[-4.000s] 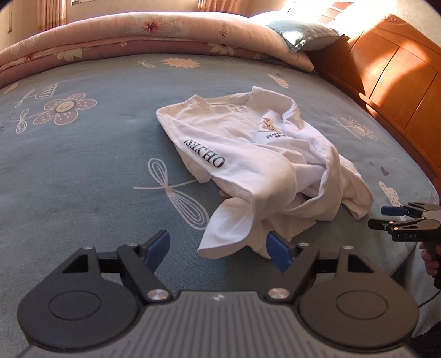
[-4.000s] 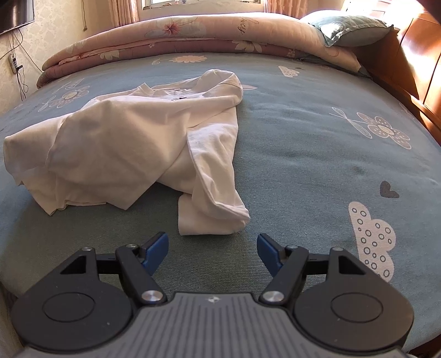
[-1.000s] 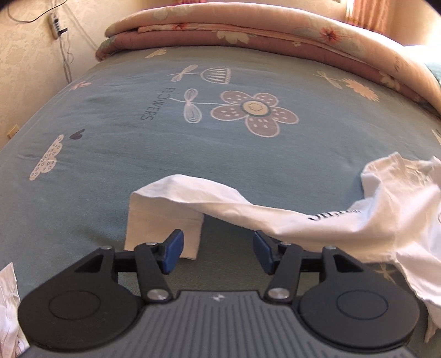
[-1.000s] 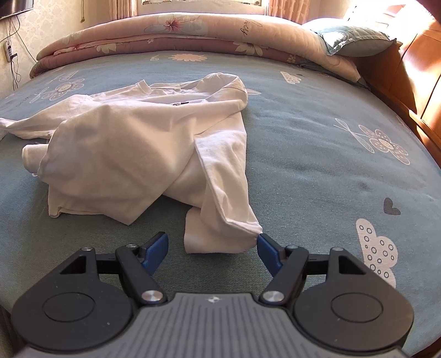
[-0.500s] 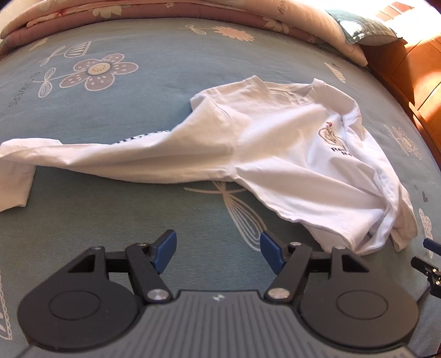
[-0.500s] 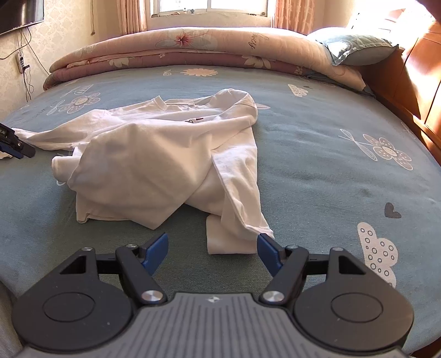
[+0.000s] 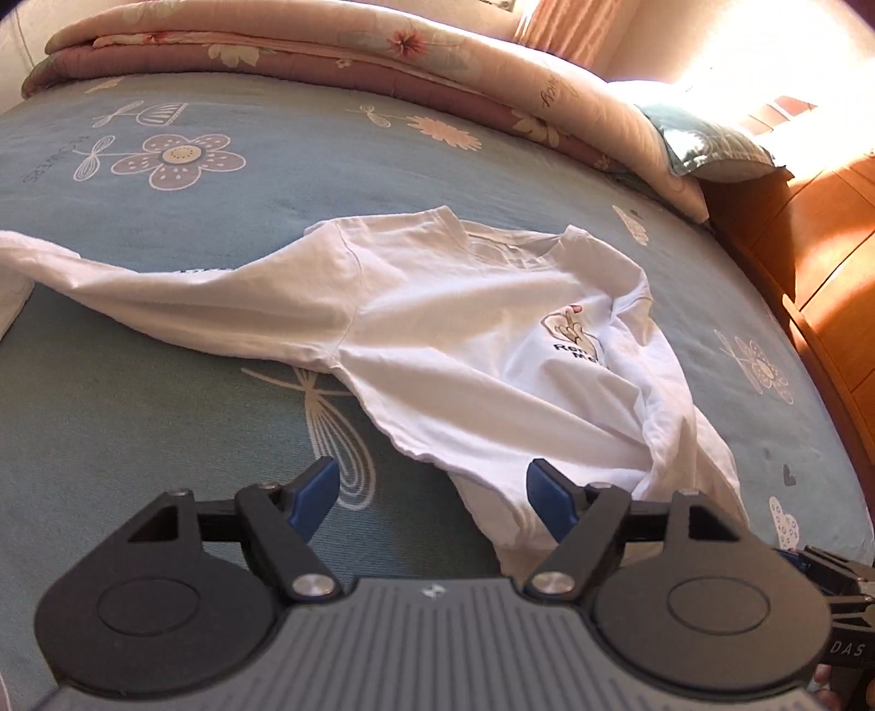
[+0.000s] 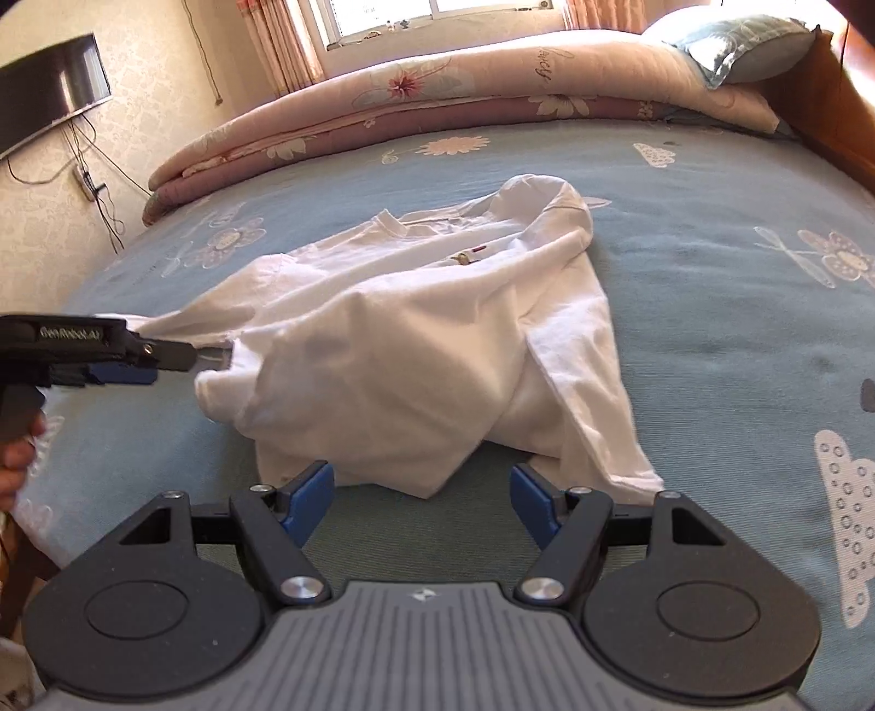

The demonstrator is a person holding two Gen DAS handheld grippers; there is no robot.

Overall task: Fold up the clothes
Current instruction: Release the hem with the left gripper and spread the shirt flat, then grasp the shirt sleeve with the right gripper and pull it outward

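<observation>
a white long-sleeved shirt (image 7: 481, 350) lies rumpled on a blue flower-print bed sheet (image 7: 164, 394), chest print up, one sleeve (image 7: 164, 284) stretched out flat toward the far side while the other sleeve (image 8: 579, 394) is bunched & crossed over the body near the hem. the left gripper (image 7: 432, 492) hovers low over the hem edge w/ jaws spread wide, nothing between them; the right gripper (image 8: 421, 492) sits likewise wide open & empty just short of the hem and the crumpled cuff. both seem placed at the shirt's near edge to take a corner each, prob. to pull the body flat. a rolled quilt (image 8: 437, 93) & pillow (image 8: 733, 44) lie at the back of the bed, clear of the work. shirt is not folded as it lies.
</observation>
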